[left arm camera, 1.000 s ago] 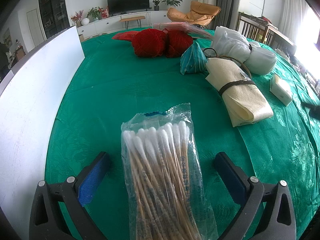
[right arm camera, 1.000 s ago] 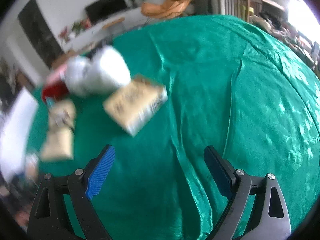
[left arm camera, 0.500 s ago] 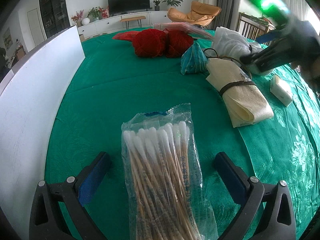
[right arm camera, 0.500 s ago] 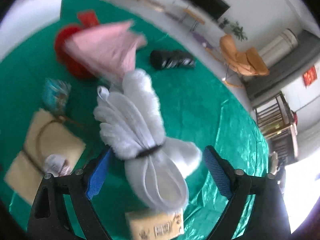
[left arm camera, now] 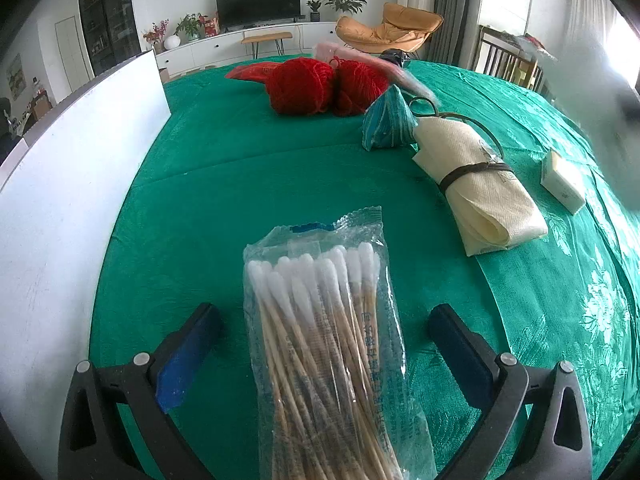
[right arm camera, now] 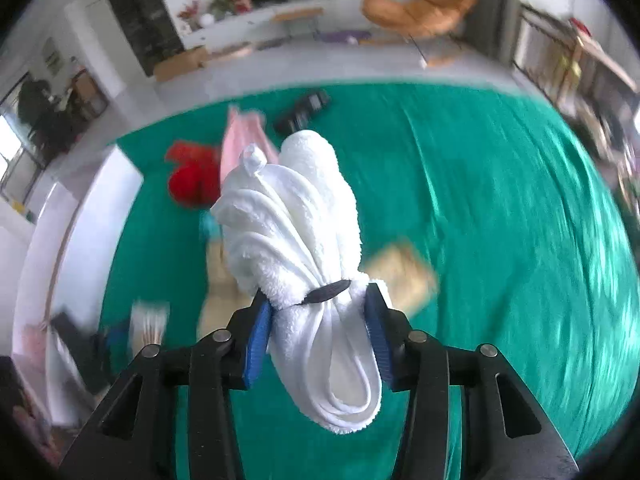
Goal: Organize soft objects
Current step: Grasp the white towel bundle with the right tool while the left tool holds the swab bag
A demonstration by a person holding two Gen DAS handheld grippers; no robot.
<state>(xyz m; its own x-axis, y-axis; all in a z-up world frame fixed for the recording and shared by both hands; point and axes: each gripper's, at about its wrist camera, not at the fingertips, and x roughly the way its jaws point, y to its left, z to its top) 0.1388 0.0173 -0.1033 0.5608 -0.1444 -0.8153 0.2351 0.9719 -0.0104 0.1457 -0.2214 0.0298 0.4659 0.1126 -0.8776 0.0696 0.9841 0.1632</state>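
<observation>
**White towel bundle clamped and off the cloth**

Left wrist view: left gripper [left arm camera: 320, 344] low over the green-clothed surface [left arm camera: 248, 184], jaws spread wide, touching nothing. Between them, clear of both pads, a plastic pack of cotton swabs [left arm camera: 320, 344] flat on the cloth. Farther off, two balls of red yarn [left arm camera: 320, 86] side by side, a small teal pouch [left arm camera: 386, 122] just beside a cream rolled cloth [left arm camera: 480, 192] tied with a dark band, and a small pale box [left arm camera: 562, 180] near the right edge. White board [left arm camera: 68, 200] upright along the left side.

Right wrist view: right gripper [right arm camera: 318, 324] with jaws just drawn in, pads pressed on both sides of a white towel bundle [right arm camera: 296, 224] right at its dark band [right arm camera: 328, 292]. Bundle held up above the surface, folded end hanging toward the camera, bulk sticking out forward. Background blurred; red yarn, pink cloth [right arm camera: 244, 140] and a tan box [right arm camera: 404, 276] on the cloth below.
</observation>
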